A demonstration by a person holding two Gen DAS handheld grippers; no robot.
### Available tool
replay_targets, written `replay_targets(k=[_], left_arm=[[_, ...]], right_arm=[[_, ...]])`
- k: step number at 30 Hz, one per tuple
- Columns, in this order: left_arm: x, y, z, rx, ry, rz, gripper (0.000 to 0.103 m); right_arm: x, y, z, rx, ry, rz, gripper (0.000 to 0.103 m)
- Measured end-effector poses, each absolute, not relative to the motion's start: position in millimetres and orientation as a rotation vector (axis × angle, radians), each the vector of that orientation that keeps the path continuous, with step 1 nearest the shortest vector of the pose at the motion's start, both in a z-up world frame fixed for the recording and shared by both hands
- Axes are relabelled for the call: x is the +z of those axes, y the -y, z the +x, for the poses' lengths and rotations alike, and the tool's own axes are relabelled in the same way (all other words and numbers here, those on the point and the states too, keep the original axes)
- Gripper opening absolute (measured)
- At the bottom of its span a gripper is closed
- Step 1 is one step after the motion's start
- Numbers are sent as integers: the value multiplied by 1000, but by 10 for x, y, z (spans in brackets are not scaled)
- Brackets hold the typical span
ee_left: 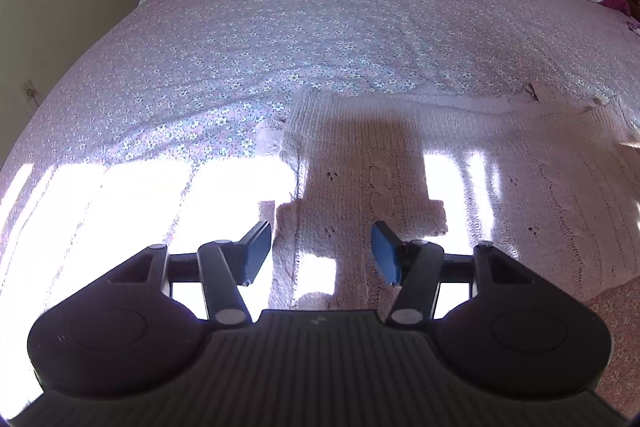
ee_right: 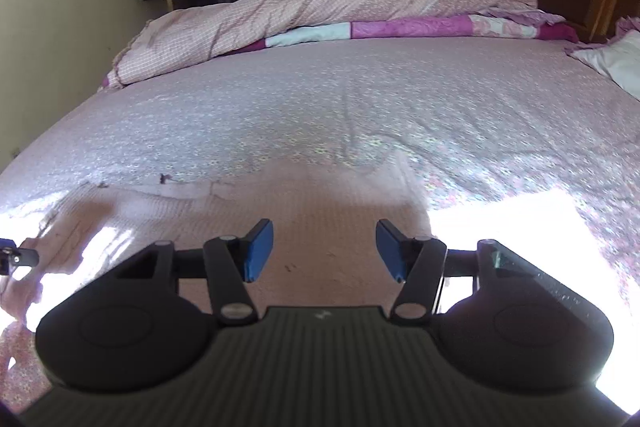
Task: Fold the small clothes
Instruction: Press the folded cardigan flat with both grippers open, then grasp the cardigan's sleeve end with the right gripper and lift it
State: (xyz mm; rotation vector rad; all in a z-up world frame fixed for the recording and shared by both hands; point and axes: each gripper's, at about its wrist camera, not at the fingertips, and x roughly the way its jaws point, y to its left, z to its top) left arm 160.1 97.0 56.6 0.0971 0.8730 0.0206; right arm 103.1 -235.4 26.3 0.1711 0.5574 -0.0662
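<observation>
- Your garment is a pale pink cable-knit sweater (ee_left: 400, 163), spread flat on the near part of the floral bedsheet (ee_left: 240, 47), with a ribbed band along its far edge.
- Hard sunlight washes out patches of the knit and the sheet beside it, so the sweater's near edge is hard to trace; it may carry on under your grippers.
- In the right wrist view the same knit (ee_right: 320, 227) lies below the fingers, its left part bunched and rumpled.
- Your left gripper (ee_left: 322, 253) hovers over the sweater's left side, its blue pads (ee_left: 258, 253) spread wide apart and gripping nothing.
- Your right gripper (ee_right: 324, 251) hangs over the sweater's right part, fingers equally wide, nothing between them.
- A crumpled checked duvet (ee_right: 280, 15) lies along the bed's far side, well apart from the sweater.
</observation>
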Motion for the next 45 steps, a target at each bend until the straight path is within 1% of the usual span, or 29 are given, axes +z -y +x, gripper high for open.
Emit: replay_targets(k=[1,7,19,27,35,45], left_arm=[[567,-967,1582,25,-879,87,65],[533,-940,1453,69,-924,31,66],[610,-919,1152,114,-917,-48,67],[544,-828,1028,97,-944,-31,67],[419,-788,1008,104,-973,-5,67],[379,-735,1048,108,-999,2,67]], right_arm=[[244,2428,980,-85,-557,186,68],[59,2838,759,-159,-595,341,68],[-240,3173,498,-144,-652,590,68],[-330,3155,517,-120,-644,627,71],[-504,3159,621,-42,-606,846,70],[-574,3095,768,-42,-552,885,70]])
